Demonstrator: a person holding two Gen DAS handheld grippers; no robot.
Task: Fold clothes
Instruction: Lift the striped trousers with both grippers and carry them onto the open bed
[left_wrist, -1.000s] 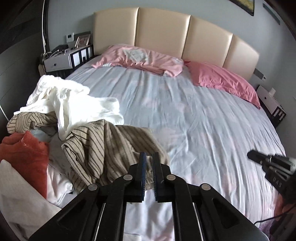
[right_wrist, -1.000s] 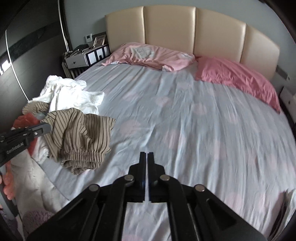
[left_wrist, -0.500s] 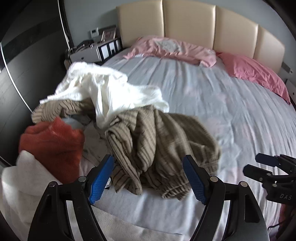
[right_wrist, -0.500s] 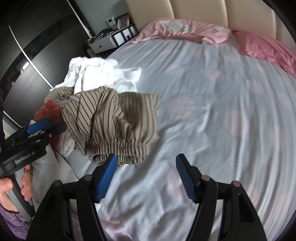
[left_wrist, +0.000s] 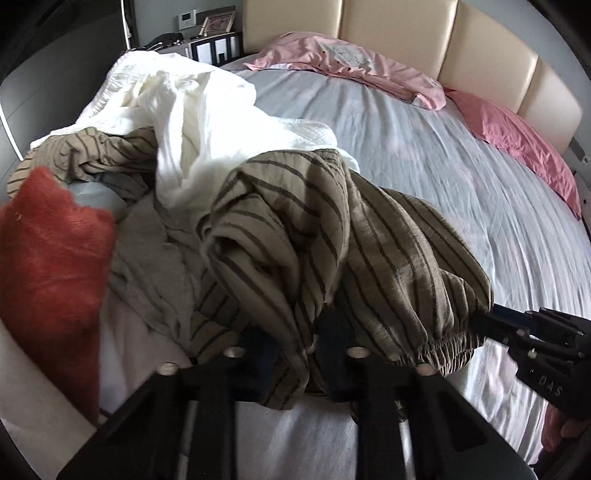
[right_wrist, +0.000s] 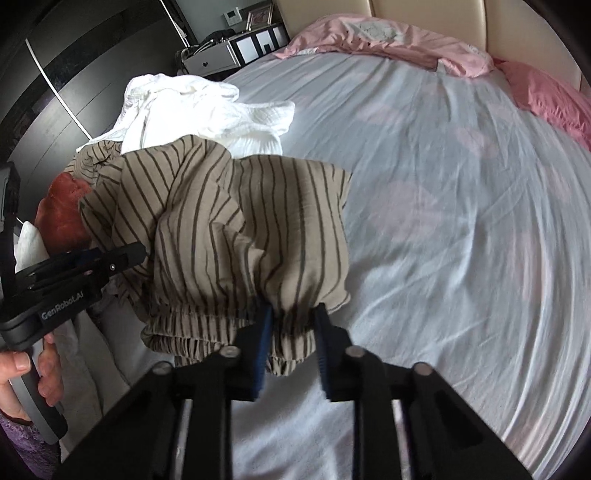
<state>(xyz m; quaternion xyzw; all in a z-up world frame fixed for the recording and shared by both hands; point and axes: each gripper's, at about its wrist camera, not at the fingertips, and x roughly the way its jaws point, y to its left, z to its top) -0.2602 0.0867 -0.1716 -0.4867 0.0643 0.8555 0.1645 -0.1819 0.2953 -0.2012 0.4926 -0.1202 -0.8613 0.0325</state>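
A tan garment with dark stripes (left_wrist: 332, 236) lies crumpled at the near left of the bed; it also shows in the right wrist view (right_wrist: 236, 229). My left gripper (left_wrist: 295, 343) has its jaws partly closed around a fold of the striped cloth, which drapes over the fingers. My right gripper (right_wrist: 291, 325) has its blue pads on either side of the elastic waistband, narrowly apart with cloth bunched between them. The right gripper (left_wrist: 517, 325) shows at the garment's right edge in the left wrist view, and the left gripper (right_wrist: 96, 262) shows at its left edge in the right wrist view.
A white garment (left_wrist: 207, 107), an orange fleece (left_wrist: 48, 258) and grey cloth (left_wrist: 147, 258) are piled at the left. Pink pillows (left_wrist: 354, 66) lie by the beige headboard (left_wrist: 406, 26). A nightstand (right_wrist: 229, 51) stands at the back left. The pale sheet (right_wrist: 461, 221) spreads right.
Both grippers opened wide half a second ago, moved down and forward onto the striped garment, and have narrowed around its cloth. The garment now fills the near view.
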